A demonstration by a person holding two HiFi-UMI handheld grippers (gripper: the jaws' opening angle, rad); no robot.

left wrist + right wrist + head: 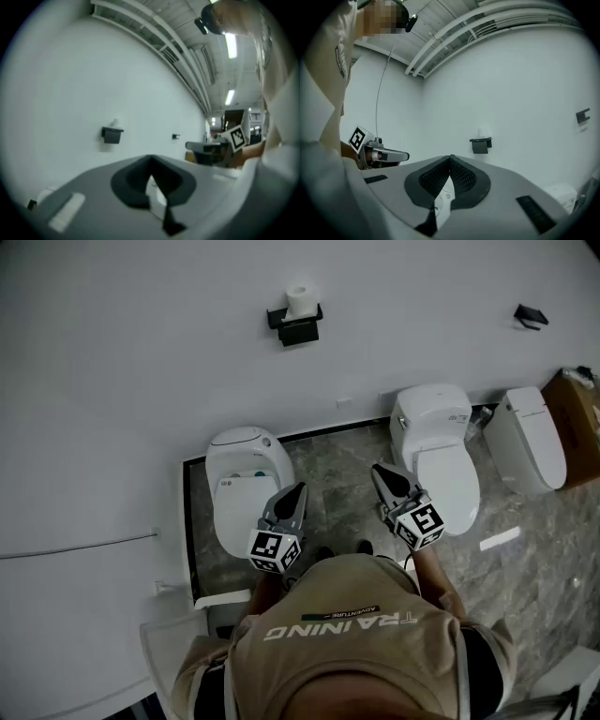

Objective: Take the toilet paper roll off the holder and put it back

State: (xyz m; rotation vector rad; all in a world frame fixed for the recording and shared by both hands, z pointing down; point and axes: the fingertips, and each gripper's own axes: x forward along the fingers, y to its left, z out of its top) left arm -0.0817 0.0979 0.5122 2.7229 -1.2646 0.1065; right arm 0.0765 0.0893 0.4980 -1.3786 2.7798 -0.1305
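Both pairs of jaws closed tip to tip, nothing between them: left gripper (151,165), right gripper (450,161). Each is held out in front of the person, roughly level, aimed at the white wall (131,381).

Toilet paper roll (300,299) stands upright on top of the black holder (297,328), which is fixed to the wall. It is well apart from both grippers.

Step in hand, as I judge it: the approach, roll not yet taken. The next move calls for closing the gap to the wall, bringing one gripper up to the roll, spreading its jaws enough to span it, then lifting it clear of the holder.

Containers:
- Left toilet (240,493) and middle toilet (439,442) stand below the grippers, bowls not visible.
- Cardboard box (577,418) at far right, contents too small to tell.
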